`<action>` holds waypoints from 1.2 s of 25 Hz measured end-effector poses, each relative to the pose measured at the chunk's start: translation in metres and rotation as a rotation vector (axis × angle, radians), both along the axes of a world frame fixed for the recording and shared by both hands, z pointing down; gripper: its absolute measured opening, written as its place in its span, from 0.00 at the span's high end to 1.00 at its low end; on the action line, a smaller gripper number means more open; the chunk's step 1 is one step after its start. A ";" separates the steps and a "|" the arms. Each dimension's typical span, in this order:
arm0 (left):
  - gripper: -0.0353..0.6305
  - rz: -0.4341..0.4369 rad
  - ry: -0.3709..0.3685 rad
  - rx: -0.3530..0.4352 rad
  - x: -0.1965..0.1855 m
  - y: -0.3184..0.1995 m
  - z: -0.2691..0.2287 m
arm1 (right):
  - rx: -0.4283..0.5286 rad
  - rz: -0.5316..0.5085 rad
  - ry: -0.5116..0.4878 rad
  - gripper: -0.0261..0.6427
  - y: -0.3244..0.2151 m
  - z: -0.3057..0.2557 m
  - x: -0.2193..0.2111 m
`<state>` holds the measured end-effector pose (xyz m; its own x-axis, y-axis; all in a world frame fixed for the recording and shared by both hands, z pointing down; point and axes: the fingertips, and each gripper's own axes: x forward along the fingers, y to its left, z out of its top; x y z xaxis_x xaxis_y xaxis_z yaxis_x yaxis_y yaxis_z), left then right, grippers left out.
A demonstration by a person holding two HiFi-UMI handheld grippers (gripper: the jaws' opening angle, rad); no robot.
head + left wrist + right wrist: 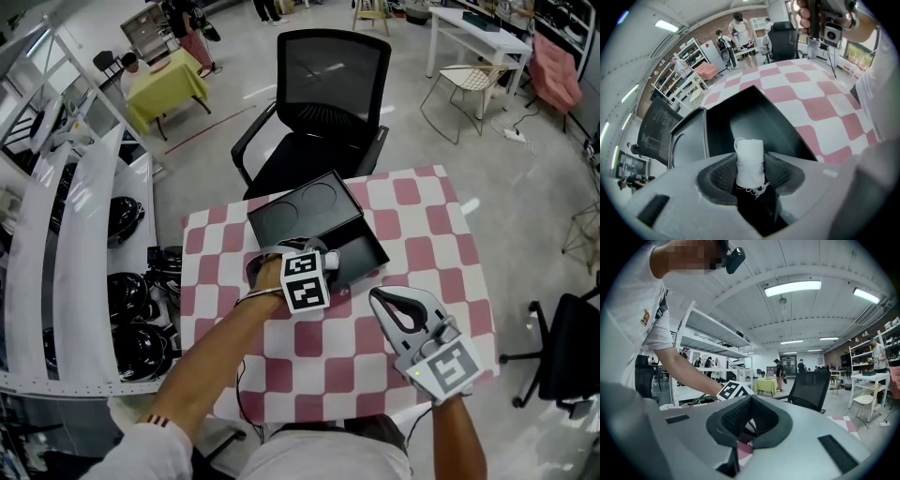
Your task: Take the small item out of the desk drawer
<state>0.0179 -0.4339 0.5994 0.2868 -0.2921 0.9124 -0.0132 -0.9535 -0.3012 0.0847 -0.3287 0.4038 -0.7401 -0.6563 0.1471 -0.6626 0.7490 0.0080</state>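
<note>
Workshop floor all round, shelving on my left, a black mesh office chair (323, 89) across from me, and the red-and-white checked tabletop (441, 239) right below. On it sits the flat black desk drawer unit (305, 202) with its shallow black drawer (364, 246) pulled open towards me.

My left gripper (328, 264) is at the near corner of that drawer, and its own view gives the close-up: the small white roll wound with thread (750, 157) stands upright between the 2 dark ribbed pads (723, 174), both of them against its flanks. So I read that as a grip, taken low on the roll, with loose thread ends trailing beneath. Whether it has left the drawer floor yet, I cannot tell.

My right gripper (380, 298) hangs over the tabletop just right of the drawer, pads together and nothing in them.

To do this well, I'd judge: firm, even squeeze, since the winding looks soft and could slip; lift straight up until the roll clears the drawer wall, then bring it towards me without tilting.

Writing? None legible. Only black-and-white square markers (307, 281) on the gripper cubes, and a shirt emblem too small to read.
</note>
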 end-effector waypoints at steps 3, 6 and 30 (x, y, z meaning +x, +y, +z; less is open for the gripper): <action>0.67 -0.010 0.049 0.008 0.001 0.002 -0.012 | 0.014 -0.004 0.001 0.94 -0.001 -0.005 -0.003; 0.67 -0.031 0.129 0.017 0.005 0.004 -0.031 | 0.043 -0.012 -0.005 0.94 -0.003 -0.016 -0.008; 0.67 -0.240 1.062 0.171 -0.010 0.049 -0.255 | 0.178 -0.039 -0.074 0.94 -0.003 -0.091 -0.027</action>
<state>0.0081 -0.3846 0.3445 0.8203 -0.5438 0.1770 -0.5225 -0.8385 -0.1546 0.0579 -0.3314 0.3133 -0.7697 -0.6380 -0.0248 -0.6371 0.7649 0.0947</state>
